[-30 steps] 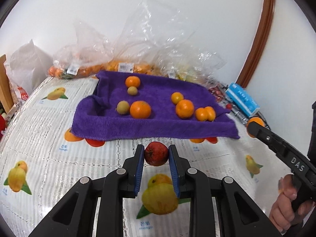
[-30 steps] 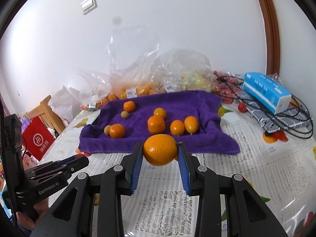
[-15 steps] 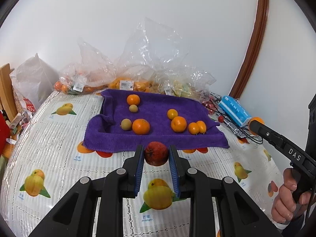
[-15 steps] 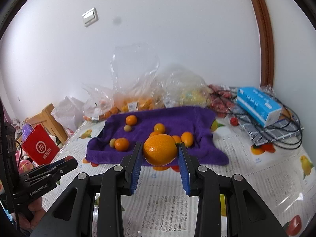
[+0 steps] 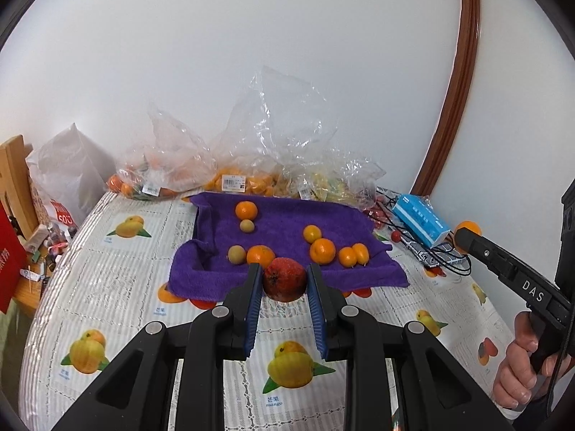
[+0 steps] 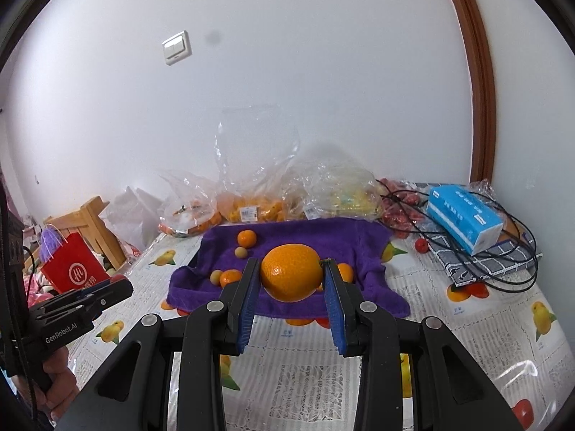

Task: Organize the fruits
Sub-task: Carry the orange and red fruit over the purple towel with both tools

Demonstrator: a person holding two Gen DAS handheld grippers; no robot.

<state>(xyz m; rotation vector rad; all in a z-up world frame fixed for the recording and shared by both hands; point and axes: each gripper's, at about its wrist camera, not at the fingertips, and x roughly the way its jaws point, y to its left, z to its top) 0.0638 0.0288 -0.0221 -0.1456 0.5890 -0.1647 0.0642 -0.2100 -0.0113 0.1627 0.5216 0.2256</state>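
The left tongs (image 5: 284, 282) clench a red fruit (image 5: 284, 279); the right tongs (image 6: 290, 278) clench an orange (image 6: 291, 272). Both fruits hang above the tabletop (image 5: 118, 287), the purple towel (image 5: 280, 231) just ahead. Best carry each level, then set it beside its own kind before letting go

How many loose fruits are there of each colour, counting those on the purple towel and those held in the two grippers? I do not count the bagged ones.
Orange fruits on the purple towel: 6
Pale yellow-green fruits on the towel: 2
Red fruit in the left gripper: 1
Large orange in the right gripper: 1
Total: 10
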